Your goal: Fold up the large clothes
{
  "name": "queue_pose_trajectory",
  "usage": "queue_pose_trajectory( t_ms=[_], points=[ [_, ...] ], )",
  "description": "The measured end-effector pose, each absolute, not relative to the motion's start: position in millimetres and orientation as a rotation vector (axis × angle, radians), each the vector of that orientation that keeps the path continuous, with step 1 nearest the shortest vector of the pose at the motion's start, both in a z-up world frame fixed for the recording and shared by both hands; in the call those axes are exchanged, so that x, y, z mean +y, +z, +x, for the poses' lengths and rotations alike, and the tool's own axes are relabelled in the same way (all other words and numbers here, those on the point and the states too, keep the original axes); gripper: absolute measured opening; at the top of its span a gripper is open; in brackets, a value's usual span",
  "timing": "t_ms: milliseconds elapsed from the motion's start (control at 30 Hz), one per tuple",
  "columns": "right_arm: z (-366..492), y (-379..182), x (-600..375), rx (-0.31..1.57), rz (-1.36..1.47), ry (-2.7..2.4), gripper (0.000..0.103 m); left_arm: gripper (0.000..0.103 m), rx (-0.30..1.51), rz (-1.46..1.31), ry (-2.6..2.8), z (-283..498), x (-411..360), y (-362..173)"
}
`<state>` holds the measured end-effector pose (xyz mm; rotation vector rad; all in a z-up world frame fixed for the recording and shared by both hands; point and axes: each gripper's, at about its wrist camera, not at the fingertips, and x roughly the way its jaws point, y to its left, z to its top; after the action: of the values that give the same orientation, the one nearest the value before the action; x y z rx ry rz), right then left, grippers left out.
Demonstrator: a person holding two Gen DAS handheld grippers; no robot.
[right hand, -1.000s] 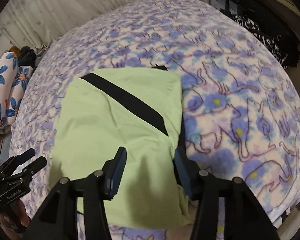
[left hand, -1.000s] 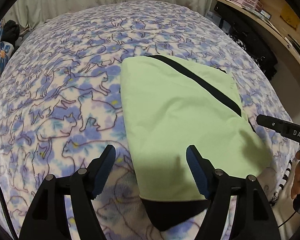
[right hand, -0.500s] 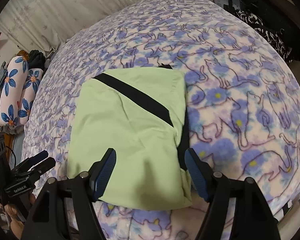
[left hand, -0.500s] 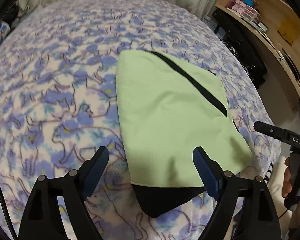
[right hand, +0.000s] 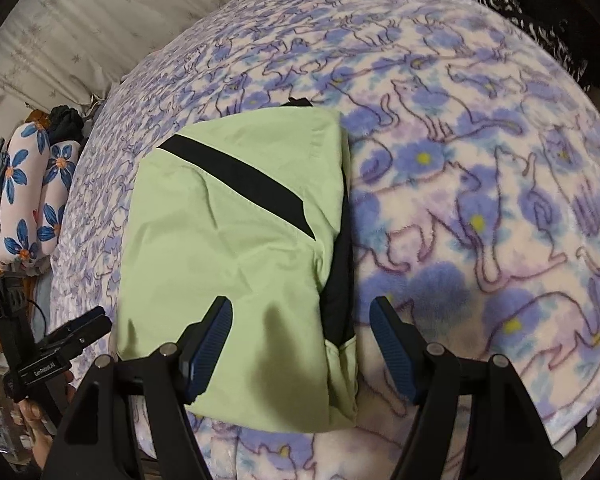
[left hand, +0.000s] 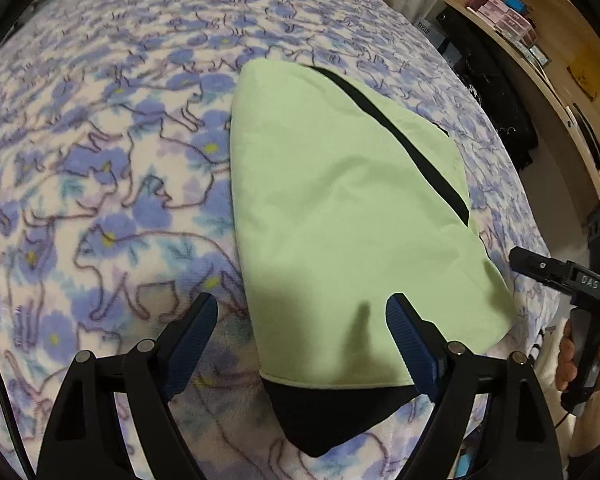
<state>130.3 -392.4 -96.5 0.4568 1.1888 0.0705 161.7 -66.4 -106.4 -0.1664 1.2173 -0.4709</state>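
A light green garment [left hand: 340,208] with a black diagonal stripe and black lining lies folded into a rough rectangle on the bed. My left gripper [left hand: 302,330] hovers open over its near left corner, nothing between the blue pads. In the right wrist view the same garment [right hand: 228,248] fills the middle. My right gripper [right hand: 302,334] stands open above its near right edge, where the black lining shows. Each gripper also appears in the other's view: the right gripper [left hand: 540,270] at the right edge, the left gripper [right hand: 74,332] at the lower left, held by a hand.
The bed is covered by a fleece blanket [left hand: 100,160] with blue flowers and cat outlines. Flowered pillows [right hand: 32,196] lie at the bed's far left side. A wooden shelf [left hand: 540,40] with boxes and dark clothing [left hand: 496,100] stand to the right. Curtains [right hand: 80,20] hang behind.
Both grippers have opened wider and sunk closer to the garment's near edge. The garment itself lies as before.
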Motion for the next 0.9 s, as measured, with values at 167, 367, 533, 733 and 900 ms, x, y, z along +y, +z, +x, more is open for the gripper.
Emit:
queue_pose_trajectory(
  t_ms=[167, 367, 533, 733, 900],
  points=[
    [137, -116, -403, 1.207, 0.527, 0.097, 0.071, 0.085, 1.262, -0.210, -0.512, 170, -70, -125],
    [148, -141, -410, 1.233, 0.584, 0.143, 0.071, 0.085, 1.297, -0.266, -0.524, 179, -72, -148],
    [160, -156, -407, 1.228, 0.625, 0.224, 0.071, 0.085, 1.303, -0.356, -0.573, 191, -76, -162],
    [181, -172, -397, 1.207, 0.645, 0.286, 0.071, 0.089, 1.288, -0.378, -0.616, 206, -87, -173],
    [200, -177, -389, 1.198, 0.616, 0.322, 0.071, 0.093, 1.266, -0.369, -0.625, 218, -98, -176]
  ],
)
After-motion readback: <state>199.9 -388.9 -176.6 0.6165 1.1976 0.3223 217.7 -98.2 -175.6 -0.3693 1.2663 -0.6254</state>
